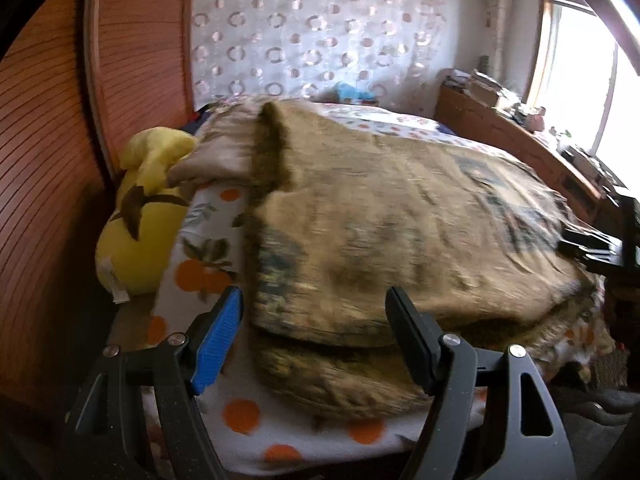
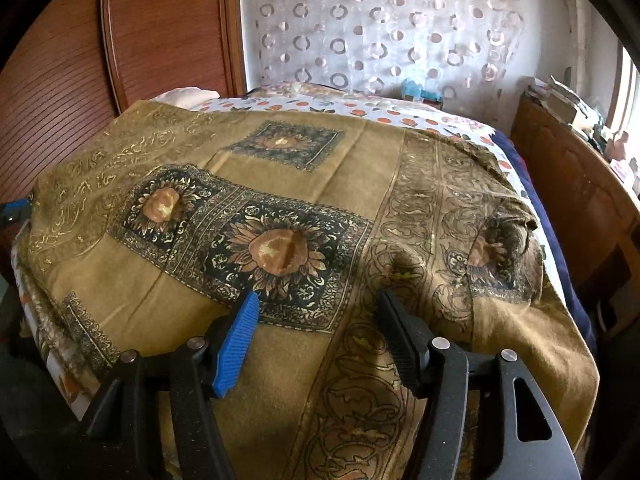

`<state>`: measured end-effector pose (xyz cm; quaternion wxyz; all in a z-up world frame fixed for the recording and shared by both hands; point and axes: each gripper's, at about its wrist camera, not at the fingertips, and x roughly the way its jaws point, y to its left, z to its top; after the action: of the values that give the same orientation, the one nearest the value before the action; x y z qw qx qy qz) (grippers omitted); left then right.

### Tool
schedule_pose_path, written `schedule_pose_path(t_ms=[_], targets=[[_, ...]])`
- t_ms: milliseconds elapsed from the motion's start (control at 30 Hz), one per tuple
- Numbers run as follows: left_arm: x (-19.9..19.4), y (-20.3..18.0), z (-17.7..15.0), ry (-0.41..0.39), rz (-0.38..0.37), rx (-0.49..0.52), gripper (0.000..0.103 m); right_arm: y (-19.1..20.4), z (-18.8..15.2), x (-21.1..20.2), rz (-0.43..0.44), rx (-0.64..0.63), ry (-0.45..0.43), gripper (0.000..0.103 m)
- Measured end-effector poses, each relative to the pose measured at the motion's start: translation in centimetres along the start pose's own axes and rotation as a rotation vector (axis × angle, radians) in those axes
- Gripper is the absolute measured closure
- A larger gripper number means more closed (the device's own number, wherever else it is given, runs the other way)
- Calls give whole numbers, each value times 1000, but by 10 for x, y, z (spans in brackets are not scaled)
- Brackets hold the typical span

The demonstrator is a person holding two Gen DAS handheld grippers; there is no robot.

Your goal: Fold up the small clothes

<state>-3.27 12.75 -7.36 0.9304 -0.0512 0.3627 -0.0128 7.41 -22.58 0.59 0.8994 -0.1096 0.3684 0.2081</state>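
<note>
Scarf [image 2: 280, 200] spread over bed [image 2: 400, 116], partly doubled, fold at 9 o'clock. Left gripper [image 1: 316, 320], right gripper [image 2: 320, 316]: jaws apart, empty, poised over near edge for pinching.

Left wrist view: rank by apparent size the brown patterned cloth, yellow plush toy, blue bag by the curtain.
1. Brown patterned cloth, largest by far.
2. Yellow plush toy.
3. Blue bag, smallest, though it lies farthest from the camera, so its true size is unsure.
</note>
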Motion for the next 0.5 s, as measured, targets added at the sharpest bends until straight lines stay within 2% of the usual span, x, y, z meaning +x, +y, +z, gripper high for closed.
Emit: schedule_pose_path(t_ms=[167, 267, 500], targets=[[-1, -17, -6, 0, -7, 29, 29, 3, -10, -8, -4, 4, -7, 39], [8, -15, -9, 39, 8, 29, 29, 3, -10, -8, -2, 4, -6, 38], [6, -5, -13, 50, 24, -5, 29, 2, -10, -11, 0, 5, -7, 38]])
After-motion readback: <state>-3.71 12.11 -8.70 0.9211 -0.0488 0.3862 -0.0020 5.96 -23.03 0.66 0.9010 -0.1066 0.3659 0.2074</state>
